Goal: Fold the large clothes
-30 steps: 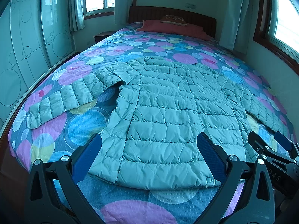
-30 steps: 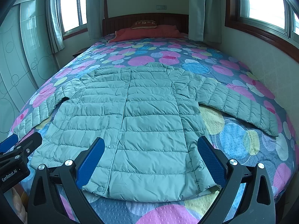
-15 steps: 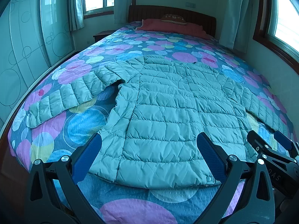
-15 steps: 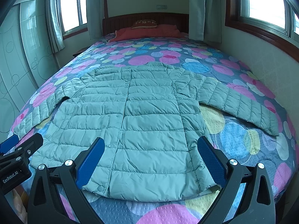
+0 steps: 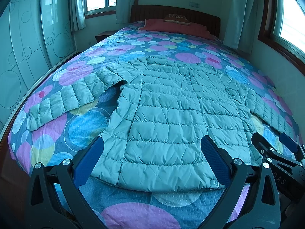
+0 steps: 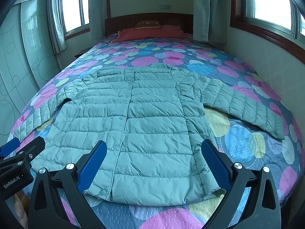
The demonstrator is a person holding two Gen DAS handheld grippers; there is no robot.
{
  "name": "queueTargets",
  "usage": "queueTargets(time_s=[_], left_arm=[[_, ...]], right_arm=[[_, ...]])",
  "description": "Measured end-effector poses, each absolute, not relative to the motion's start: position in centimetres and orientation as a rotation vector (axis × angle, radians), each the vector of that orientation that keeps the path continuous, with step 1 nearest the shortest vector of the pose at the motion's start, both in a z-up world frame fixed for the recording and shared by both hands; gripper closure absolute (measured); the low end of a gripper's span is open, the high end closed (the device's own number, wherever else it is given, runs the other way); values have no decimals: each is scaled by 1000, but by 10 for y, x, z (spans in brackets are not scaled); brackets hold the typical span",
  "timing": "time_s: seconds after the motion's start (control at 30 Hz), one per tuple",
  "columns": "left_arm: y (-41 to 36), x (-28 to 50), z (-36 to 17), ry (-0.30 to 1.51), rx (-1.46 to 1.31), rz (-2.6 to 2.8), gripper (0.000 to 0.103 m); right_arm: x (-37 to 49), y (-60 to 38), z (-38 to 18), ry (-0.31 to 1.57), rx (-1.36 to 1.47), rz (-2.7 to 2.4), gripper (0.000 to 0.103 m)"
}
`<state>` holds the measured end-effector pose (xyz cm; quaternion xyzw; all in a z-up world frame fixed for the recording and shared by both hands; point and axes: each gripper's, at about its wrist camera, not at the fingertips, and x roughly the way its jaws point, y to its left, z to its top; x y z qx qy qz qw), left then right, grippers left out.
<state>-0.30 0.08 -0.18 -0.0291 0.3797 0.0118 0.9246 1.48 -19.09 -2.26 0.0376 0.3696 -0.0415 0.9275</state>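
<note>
A pale green quilted puffer jacket (image 5: 171,112) (image 6: 144,122) lies flat and face up on the bed, both sleeves spread out to the sides, hem toward me. My left gripper (image 5: 152,160) hovers open just before the hem, over the jacket's left half. My right gripper (image 6: 152,164) is open too, above the hem's right half, with nothing between its blue pads. Each gripper shows at the edge of the other's view: the right gripper (image 5: 276,150) in the left wrist view, the left gripper (image 6: 21,148) in the right wrist view.
The bed (image 5: 80,126) carries a blue quilt with pink, yellow and blue circles. A red pillow (image 6: 150,31) and wooden headboard (image 5: 190,13) stand at the far end. A wall with windows runs along the right, a glass-fronted wardrobe (image 5: 24,43) along the left.
Both views have barely shifted; the left wrist view sits slightly higher and the jacket lies as before. Neither gripper has changed its opening.
</note>
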Motion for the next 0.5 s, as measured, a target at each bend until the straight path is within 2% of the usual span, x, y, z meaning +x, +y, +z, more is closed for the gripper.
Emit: queueTargets(time_s=[0.5], left_arm=[[1,-3,-2,778,-59,24,2]], right_arm=[[15,-191,-22,757,77,-86,4]])
